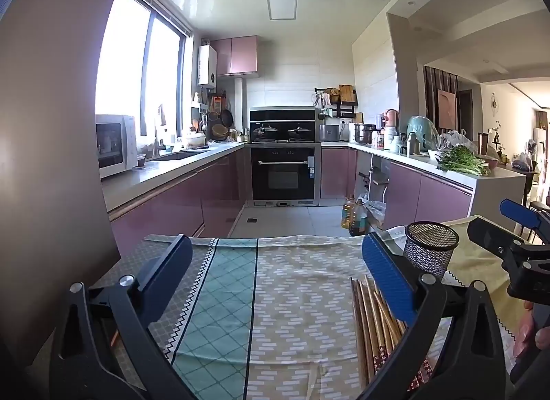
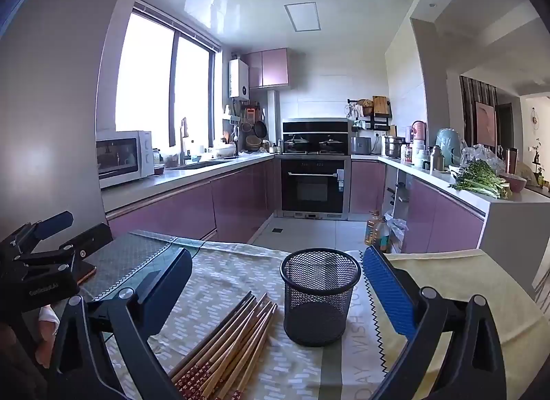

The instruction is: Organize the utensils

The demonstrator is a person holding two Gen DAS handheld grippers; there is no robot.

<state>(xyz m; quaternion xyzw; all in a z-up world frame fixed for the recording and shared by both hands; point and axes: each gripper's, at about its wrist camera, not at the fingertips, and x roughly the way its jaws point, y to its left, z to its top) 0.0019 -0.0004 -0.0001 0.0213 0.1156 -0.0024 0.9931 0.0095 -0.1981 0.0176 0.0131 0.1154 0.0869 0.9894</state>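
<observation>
1. Both pairs of fingers stand spread wide and empty: my right gripper frames the table ahead, my left gripper likewise, nothing between the pads of either.
2. Just inside my right gripper's left finger lies the bundle of brown wooden chopsticks with red patterned ends, flat on the patterned cloth.
3. Their long axis slants from near-left to far-right, tips towards the black wire-mesh cylindrical holder, which stands upright just beside them.
4. From my left gripper the chopsticks sit under its right finger, so I judge my right hand better placed.
</observation>
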